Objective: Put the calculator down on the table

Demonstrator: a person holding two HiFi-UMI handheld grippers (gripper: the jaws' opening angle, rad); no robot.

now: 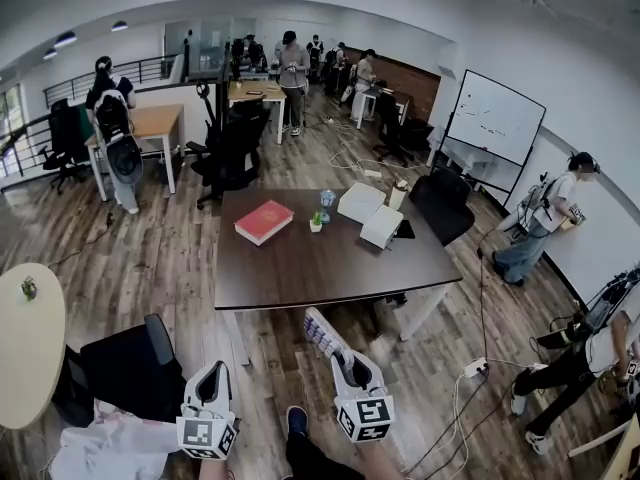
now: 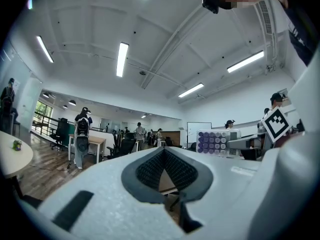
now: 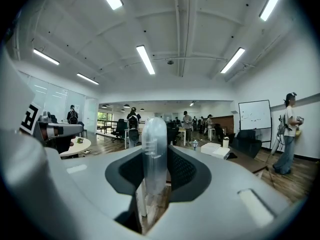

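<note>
- Office floor lies below, just short of the table.
- Clamped on the calculator is the right gripper, near the table's front edge; the left gripper is closed, empty.
- It looks light, stiff, slick plastic — best held by its long sides.

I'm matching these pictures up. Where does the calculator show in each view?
Head view: calculator low centre, held out from the right gripper.
Left gripper view: right of centre, keys showing.
Right gripper view: centre, edge-on between the jaws.
Shared landmark: the whiteboard.
</note>
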